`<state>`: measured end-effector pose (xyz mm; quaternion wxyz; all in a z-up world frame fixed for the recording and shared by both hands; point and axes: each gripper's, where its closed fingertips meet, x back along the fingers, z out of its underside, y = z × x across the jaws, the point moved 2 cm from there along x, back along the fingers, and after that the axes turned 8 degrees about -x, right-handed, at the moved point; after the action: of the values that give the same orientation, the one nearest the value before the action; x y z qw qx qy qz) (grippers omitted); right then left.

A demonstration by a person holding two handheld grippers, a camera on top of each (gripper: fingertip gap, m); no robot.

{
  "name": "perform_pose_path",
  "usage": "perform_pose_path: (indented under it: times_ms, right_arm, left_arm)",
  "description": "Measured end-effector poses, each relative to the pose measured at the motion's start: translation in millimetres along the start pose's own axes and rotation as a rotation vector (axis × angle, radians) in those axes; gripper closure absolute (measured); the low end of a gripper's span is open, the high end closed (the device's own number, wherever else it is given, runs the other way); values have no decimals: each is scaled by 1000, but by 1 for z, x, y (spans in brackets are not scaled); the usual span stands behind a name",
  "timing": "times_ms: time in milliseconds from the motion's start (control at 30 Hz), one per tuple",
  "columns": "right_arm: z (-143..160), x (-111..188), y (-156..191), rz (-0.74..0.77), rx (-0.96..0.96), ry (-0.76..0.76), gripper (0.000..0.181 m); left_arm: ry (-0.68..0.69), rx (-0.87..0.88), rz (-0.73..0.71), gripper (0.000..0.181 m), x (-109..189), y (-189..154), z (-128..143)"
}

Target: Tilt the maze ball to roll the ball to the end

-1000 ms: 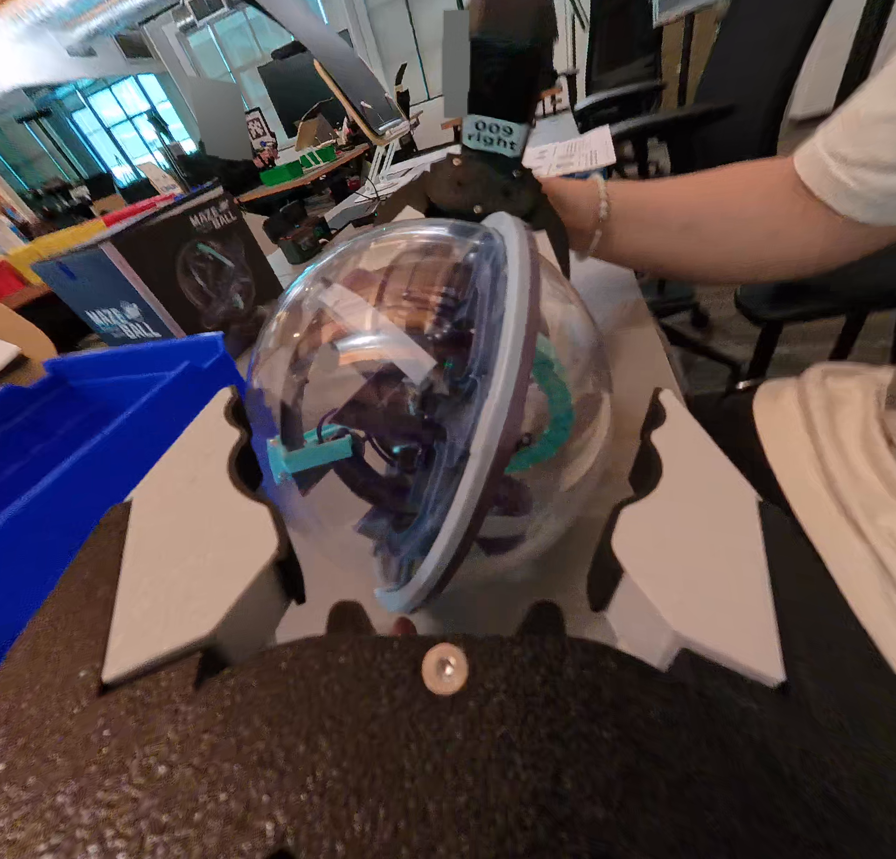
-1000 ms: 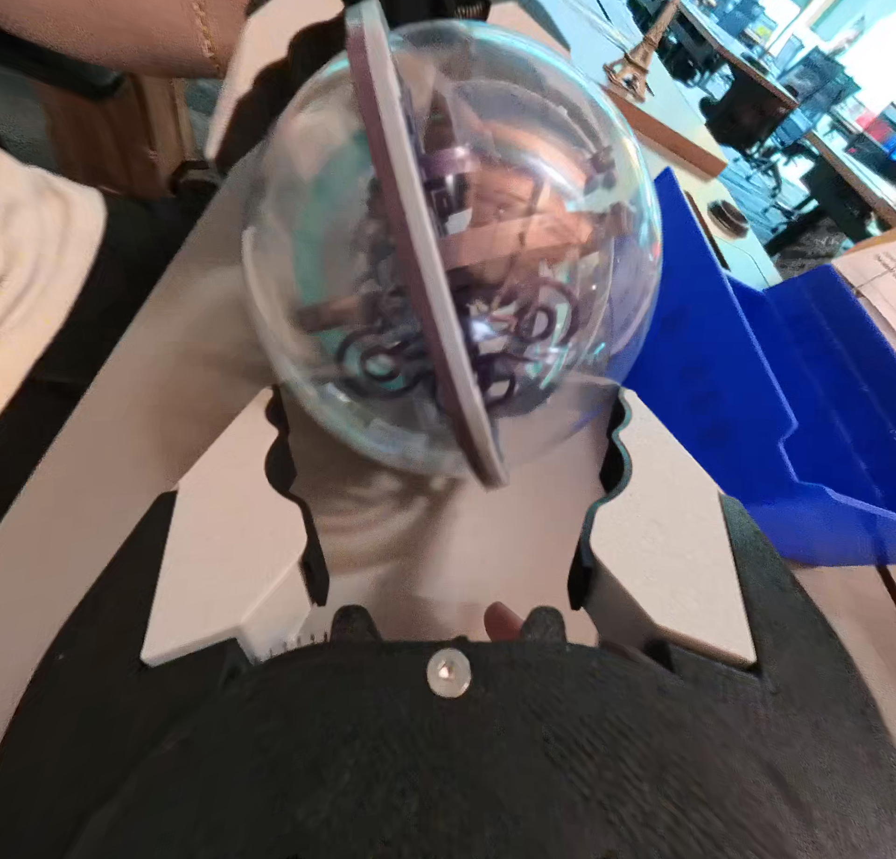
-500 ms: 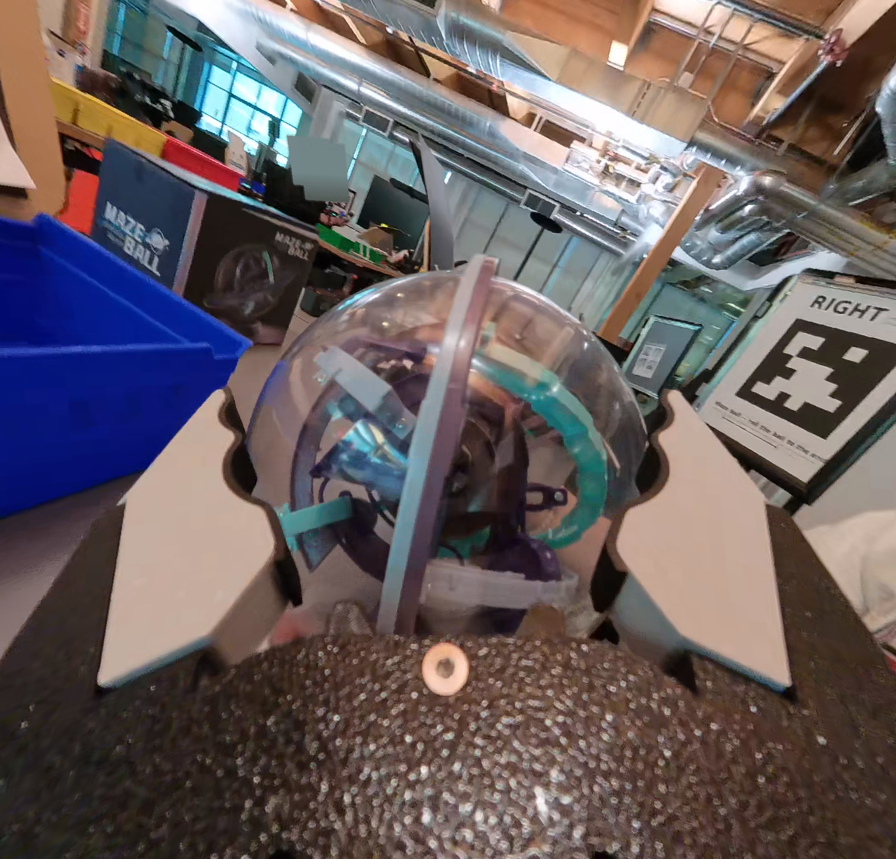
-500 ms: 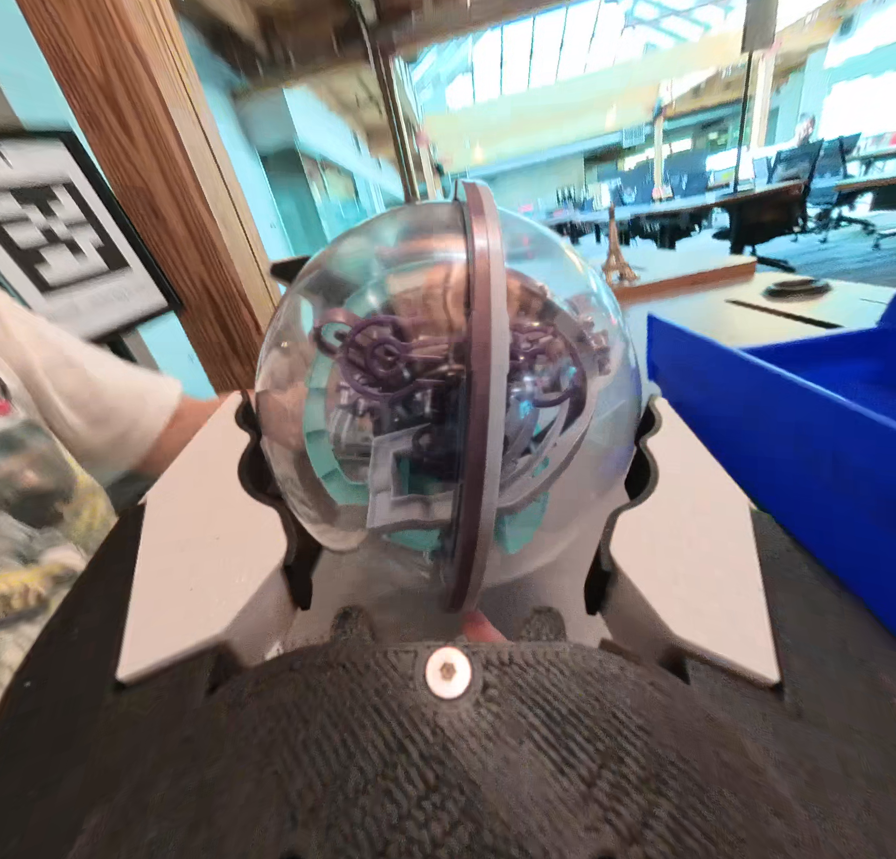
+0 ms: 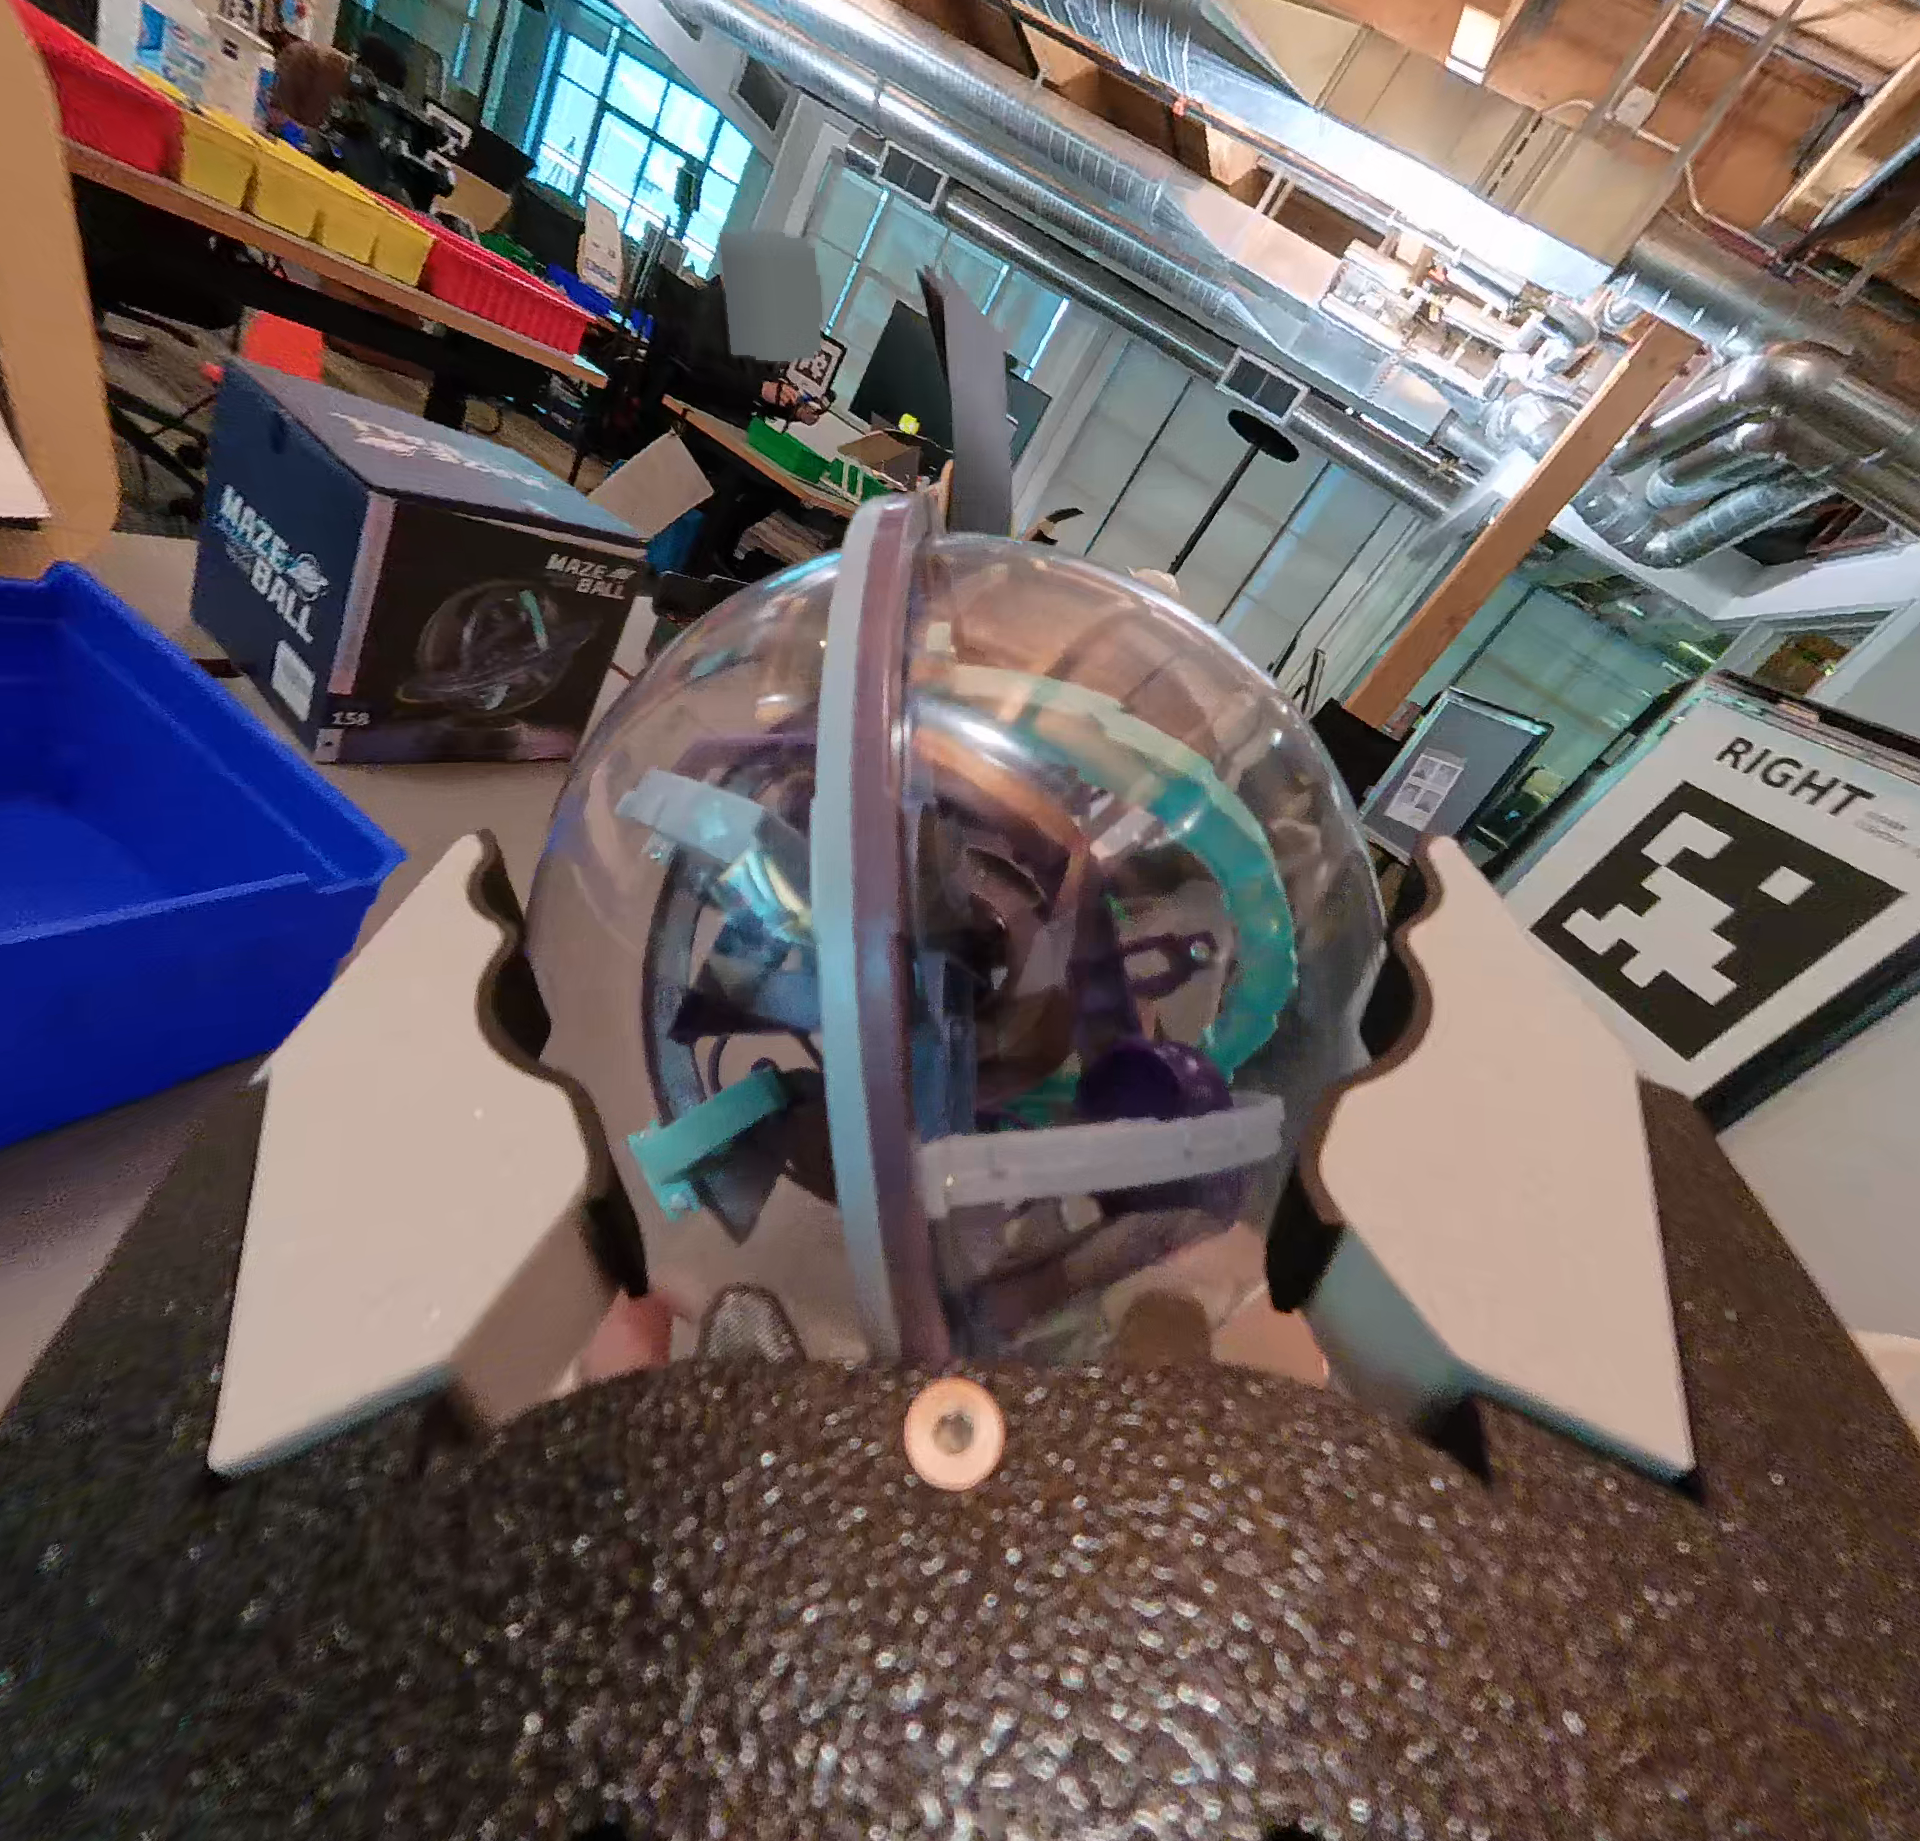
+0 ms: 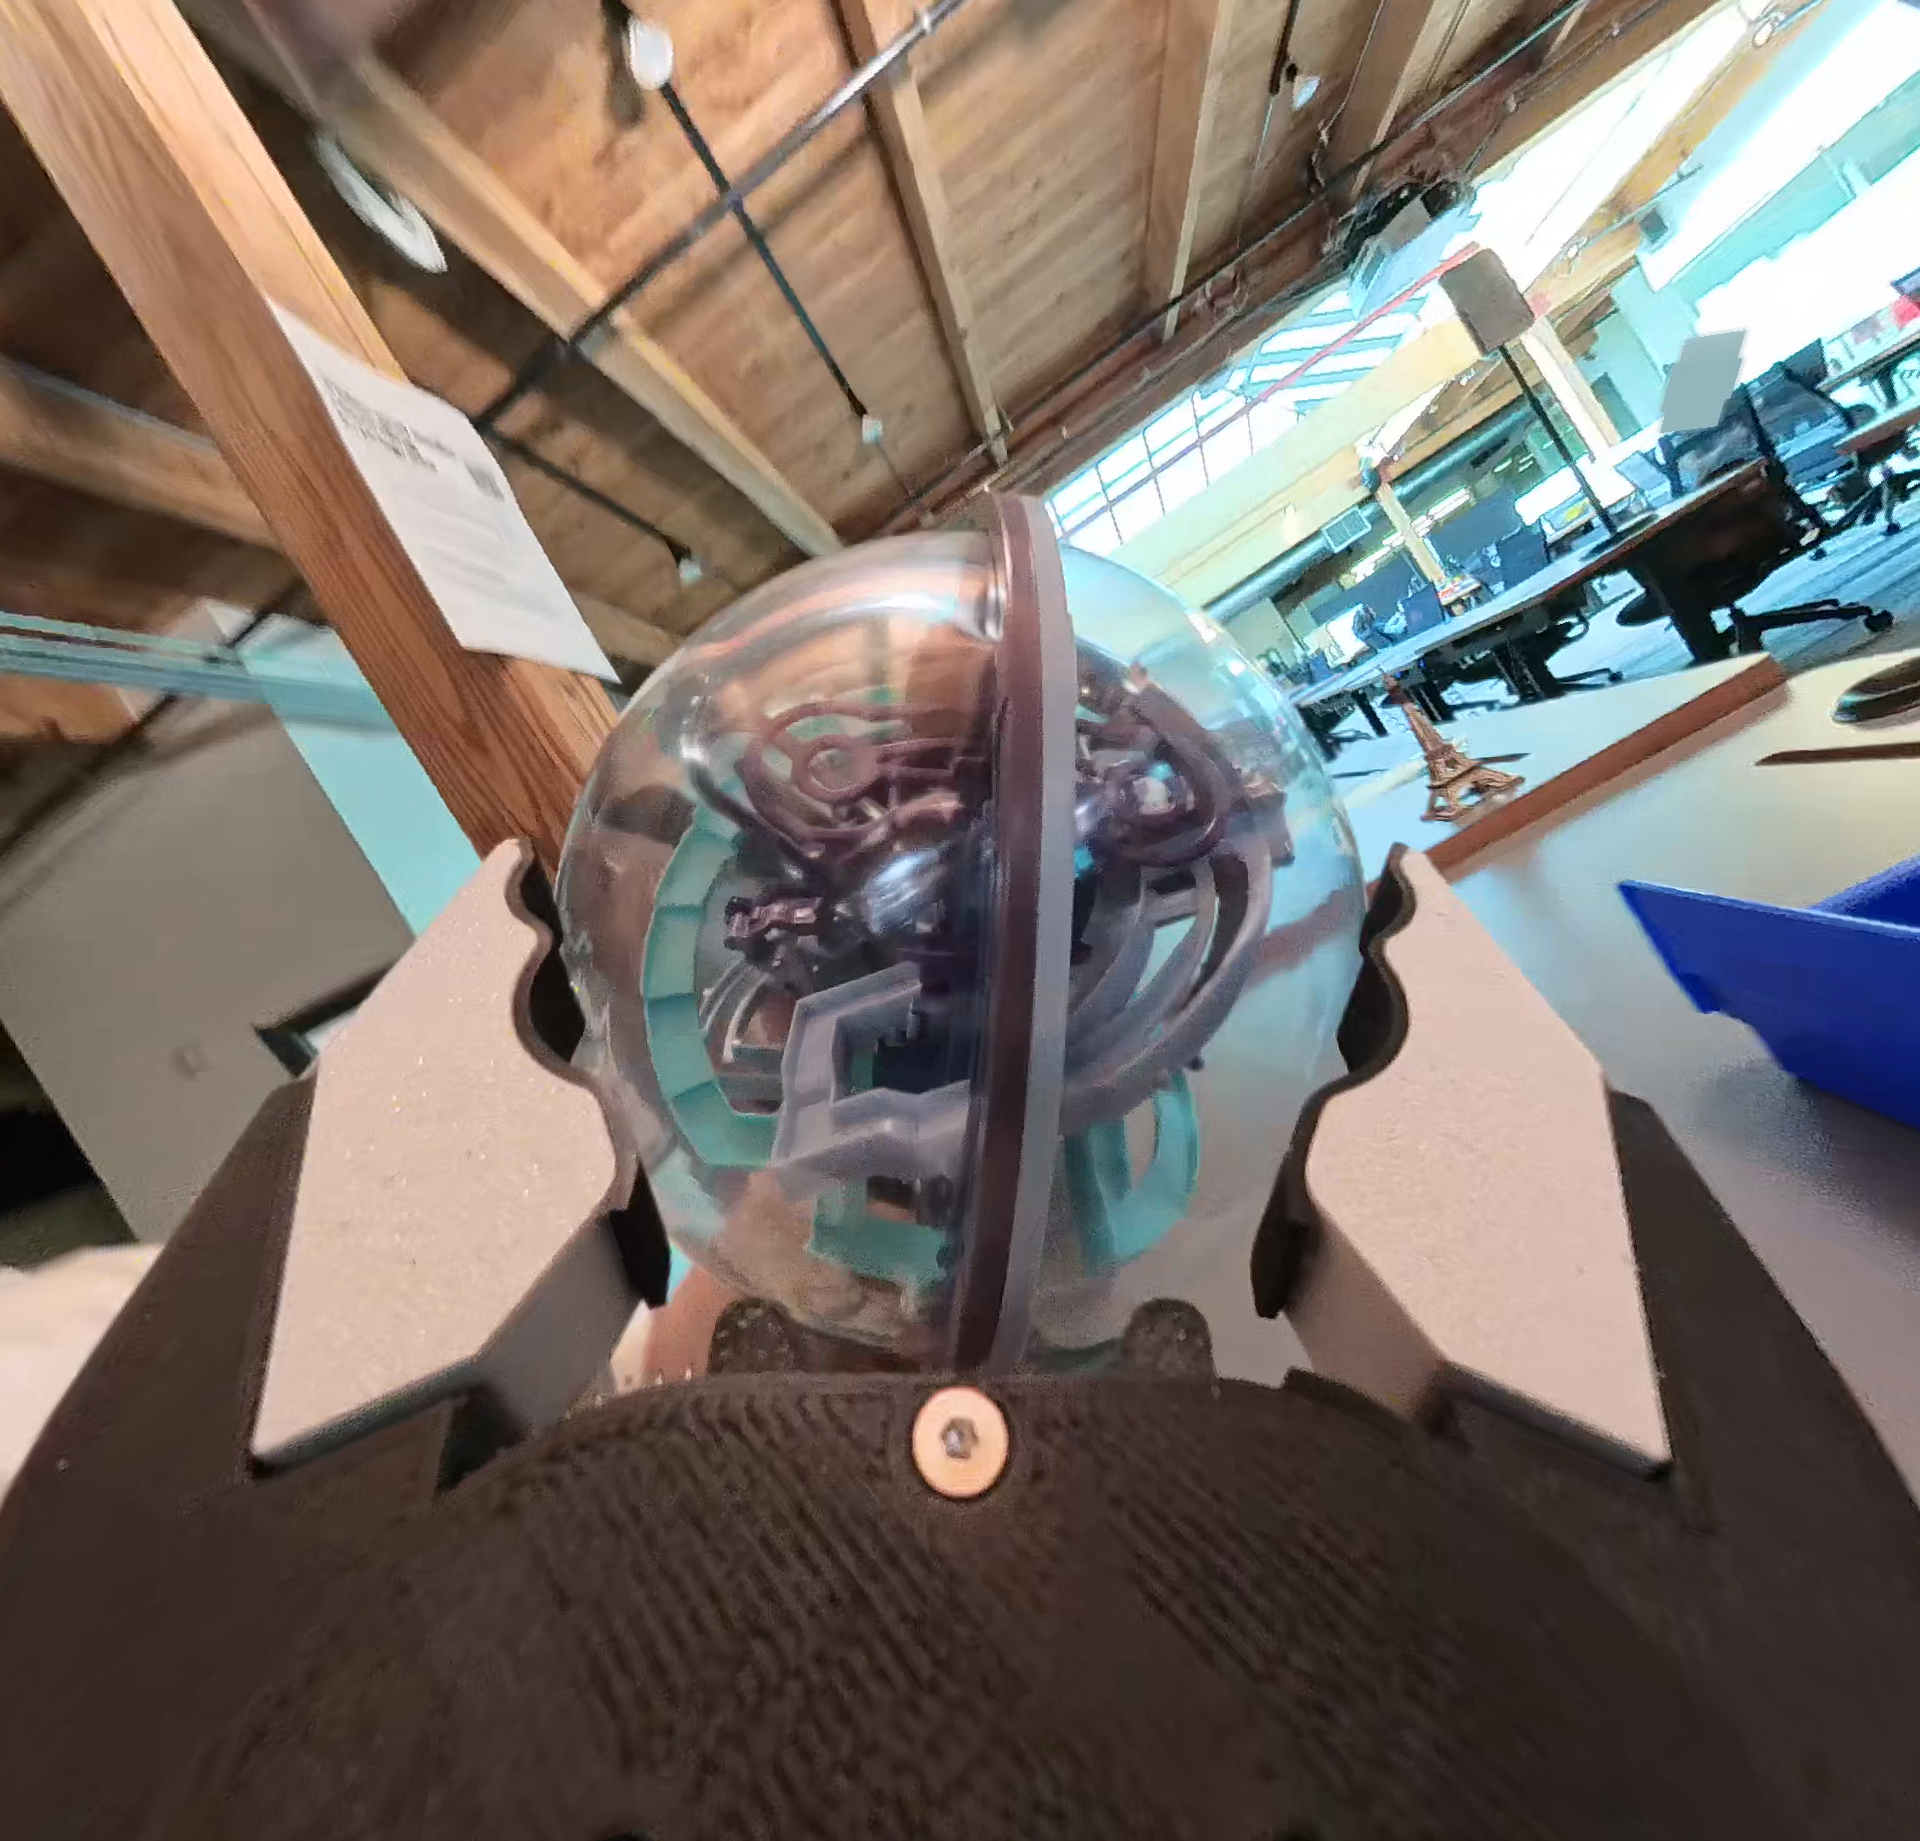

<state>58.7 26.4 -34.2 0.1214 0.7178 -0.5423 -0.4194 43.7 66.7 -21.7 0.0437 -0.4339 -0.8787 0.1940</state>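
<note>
The maze ball is a clear sphere with a grey-purple seam ring and teal, purple and grey tracks inside. It is held up off the table between both grippers. My left gripper is shut on it, with its grey fingers pressed against both sides. My right gripper is shut on the same maze ball from the opposite side. The seam ring stands nearly upright in both views. I cannot pick out the small rolling ball with certainty. Each gripper is hidden from the other's view behind the sphere.
A blue bin sits on the table at the left, and shows in the right wrist view. The maze ball's dark box stands behind it. A white board with a black square marker is at the right. A wooden post stands behind.
Both grippers have tipped upward, from looking down at the table to looking toward the ceiling. The maze ball turned with them; its seam ring went from slanted to nearly upright.
</note>
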Motion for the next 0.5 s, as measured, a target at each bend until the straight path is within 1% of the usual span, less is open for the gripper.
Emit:
perform_pose_path:
  times_ms: [67,233,367,500]
  right_arm:
    - [-7,2,12,-13,-56,-25,34]
    - [-14,5,41,-48,-64,-75,34]
    - [-18,6,59,-92,-117,-115,37]
    - [-16,3,69,-145,-206,-111,40]
  left_arm:
    - [14,-14,8,25,-4,-13,-4]
    - [0,-107,27,25,-8,-44,-16]
    - [-45,-174,56,26,-6,-65,-26]
    - [-87,-210,58,25,-4,-80,-34]
